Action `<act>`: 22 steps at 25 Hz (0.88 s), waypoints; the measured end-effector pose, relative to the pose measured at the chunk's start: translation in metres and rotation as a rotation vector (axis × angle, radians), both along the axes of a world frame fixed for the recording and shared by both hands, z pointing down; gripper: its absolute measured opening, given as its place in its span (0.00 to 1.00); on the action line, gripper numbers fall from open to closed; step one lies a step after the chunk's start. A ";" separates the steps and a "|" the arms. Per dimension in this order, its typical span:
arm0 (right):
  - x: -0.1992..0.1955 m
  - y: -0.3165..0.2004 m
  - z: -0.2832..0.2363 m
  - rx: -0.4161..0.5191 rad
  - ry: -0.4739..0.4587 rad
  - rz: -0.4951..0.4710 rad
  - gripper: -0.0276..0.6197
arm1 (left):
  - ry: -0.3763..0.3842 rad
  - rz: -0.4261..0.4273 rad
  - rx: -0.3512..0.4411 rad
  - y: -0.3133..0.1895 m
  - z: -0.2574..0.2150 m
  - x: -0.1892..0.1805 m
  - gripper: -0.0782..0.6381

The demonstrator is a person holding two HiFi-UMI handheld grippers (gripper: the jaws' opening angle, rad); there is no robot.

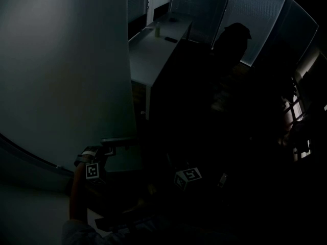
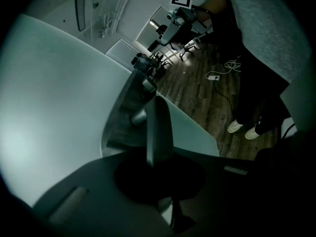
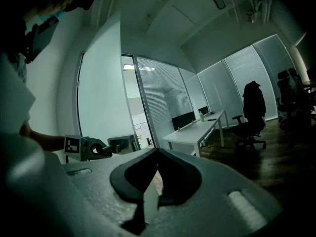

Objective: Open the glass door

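Observation:
The frosted glass door point(image 1: 61, 75) fills the left of the head view and stands swung open beside the doorway point(image 3: 136, 107). My left gripper point(image 1: 108, 147) is shut on the door's flat metal handle point(image 2: 159, 125), which sits on a round standoff point(image 2: 139, 116). From the right gripper view the left gripper point(image 3: 101, 148) reaches to the handle plate point(image 3: 122, 143) at the door's edge. My right gripper point(image 3: 157, 153) is shut with nothing between its fingers and points into the room. In the head view only its marker cube point(image 1: 188, 176) shows in the dark.
A long white desk point(image 1: 153, 50) stands beyond the door along windows with blinds point(image 3: 163, 98). An office chair with a jacket over it point(image 3: 253, 117) stands on the wood floor. The person's shoes point(image 2: 244, 128) and a loose cable point(image 2: 217, 75) lie behind the door.

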State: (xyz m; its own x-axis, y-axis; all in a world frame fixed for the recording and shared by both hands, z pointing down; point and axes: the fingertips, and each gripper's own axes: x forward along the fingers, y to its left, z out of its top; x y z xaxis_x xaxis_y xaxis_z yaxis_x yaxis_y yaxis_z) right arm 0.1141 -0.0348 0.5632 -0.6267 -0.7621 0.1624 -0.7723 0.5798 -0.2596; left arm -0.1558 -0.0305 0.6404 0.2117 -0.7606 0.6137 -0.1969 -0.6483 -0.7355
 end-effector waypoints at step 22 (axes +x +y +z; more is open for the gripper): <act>-0.005 0.047 -0.007 0.010 0.000 0.097 0.05 | -0.004 0.090 -0.001 0.047 -0.003 0.010 0.11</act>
